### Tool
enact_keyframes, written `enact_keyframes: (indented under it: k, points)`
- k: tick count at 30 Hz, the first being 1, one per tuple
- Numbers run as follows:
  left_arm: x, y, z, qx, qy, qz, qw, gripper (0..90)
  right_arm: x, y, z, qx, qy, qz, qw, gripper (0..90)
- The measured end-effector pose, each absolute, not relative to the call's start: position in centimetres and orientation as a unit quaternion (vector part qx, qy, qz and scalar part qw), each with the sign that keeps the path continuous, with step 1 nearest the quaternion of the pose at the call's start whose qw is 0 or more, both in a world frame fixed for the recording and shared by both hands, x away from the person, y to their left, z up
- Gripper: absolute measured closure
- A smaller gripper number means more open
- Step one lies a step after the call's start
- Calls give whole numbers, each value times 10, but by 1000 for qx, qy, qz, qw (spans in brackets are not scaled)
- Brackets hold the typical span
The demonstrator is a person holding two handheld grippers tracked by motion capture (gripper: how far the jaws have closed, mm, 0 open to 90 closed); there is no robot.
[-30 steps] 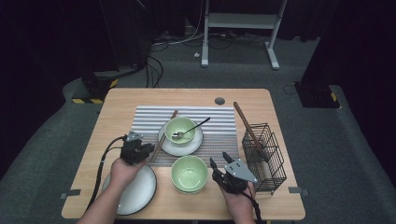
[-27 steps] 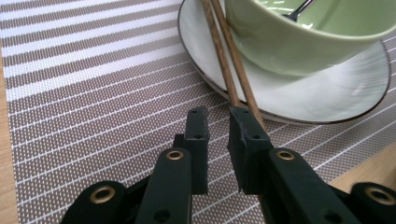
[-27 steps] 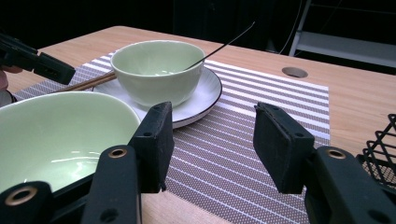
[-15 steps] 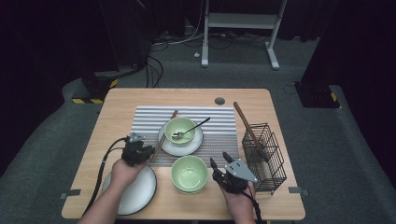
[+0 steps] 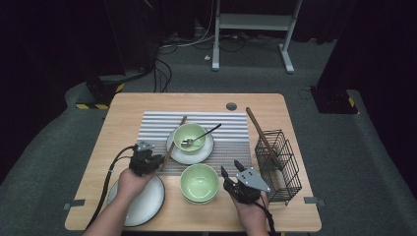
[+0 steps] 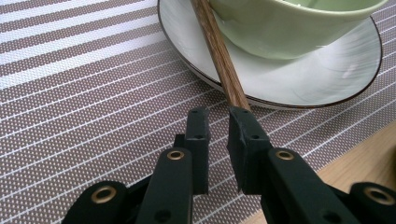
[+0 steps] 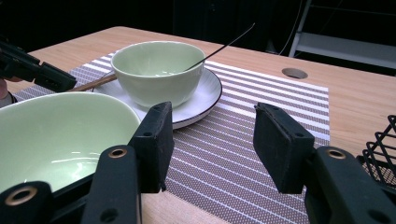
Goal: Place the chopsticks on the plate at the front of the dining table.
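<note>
A wooden chopstick point(image 5: 174, 137) leans on the rim of a white plate point(image 5: 196, 155) that carries a green bowl point(image 5: 189, 135) with a spoon point(image 5: 204, 133) in it. My left gripper point(image 5: 158, 159) rests at the chopstick's near end. In the left gripper view its jaws point(image 6: 218, 114) stand a narrow gap apart with striped mat showing between them, and the chopstick point(image 6: 219, 60) runs under the tip of the right-hand jaw. My right gripper point(image 5: 231, 168) is open and holds nothing, just right of a second green bowl point(image 5: 199, 182). The right gripper view shows that bowl point(image 7: 51, 135) at the left of its jaws point(image 7: 212, 112).
A black wire basket point(image 5: 280, 162) stands at the right edge with a wooden utensil point(image 5: 258, 130) leaning in it. An empty white plate point(image 5: 140, 204) lies under my left hand. The striped mat point(image 5: 231, 137) covers the table's middle. A cable hole point(image 5: 231, 106) sits at the back.
</note>
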State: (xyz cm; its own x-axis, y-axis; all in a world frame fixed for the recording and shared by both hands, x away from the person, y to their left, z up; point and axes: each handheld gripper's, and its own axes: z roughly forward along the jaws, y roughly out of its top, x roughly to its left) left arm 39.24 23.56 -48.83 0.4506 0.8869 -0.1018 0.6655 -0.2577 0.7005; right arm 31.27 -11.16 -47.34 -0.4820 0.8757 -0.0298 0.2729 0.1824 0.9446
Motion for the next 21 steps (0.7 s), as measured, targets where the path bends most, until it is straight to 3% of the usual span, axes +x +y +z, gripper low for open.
enact_keyframes:
  k: [21]
  points:
    - [392, 226, -489, 783, 491, 151, 349, 778, 313, -113, -473, 407, 704, 495, 307, 474]
